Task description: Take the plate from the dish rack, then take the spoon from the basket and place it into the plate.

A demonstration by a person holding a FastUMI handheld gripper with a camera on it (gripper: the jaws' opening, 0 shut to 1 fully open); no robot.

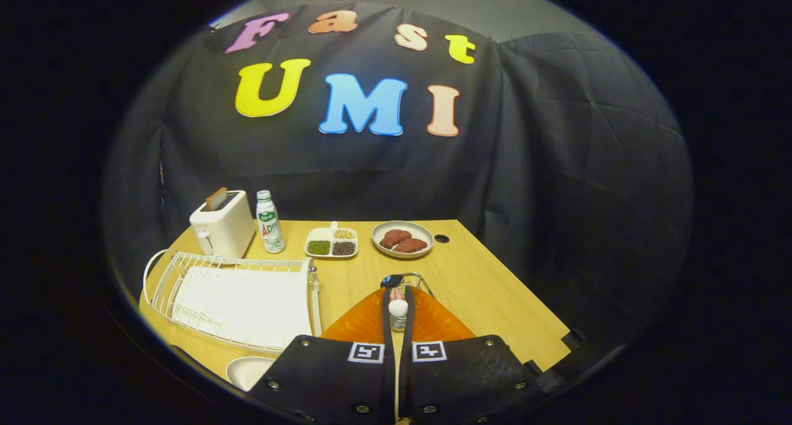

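Dim overall, with soft light from above on the wooden table (476,289); dark and low in contrast on the cloth wall (557,165); strongly bent near the edges by fisheye distortion, with heavy vignetting; slightly blurred on the closed gripper (396,307); faint glare on the white dish rack (241,301); only weak, short shadows beside the toaster (223,224).

Black cloth wall (557,165) backs a light wooden table (482,289).

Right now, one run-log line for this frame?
gripper: nearly shut, holds nothing | dish rack: empty | plate: on table beside rack | spoon: in basket just ahead | stage: reaching for spoon
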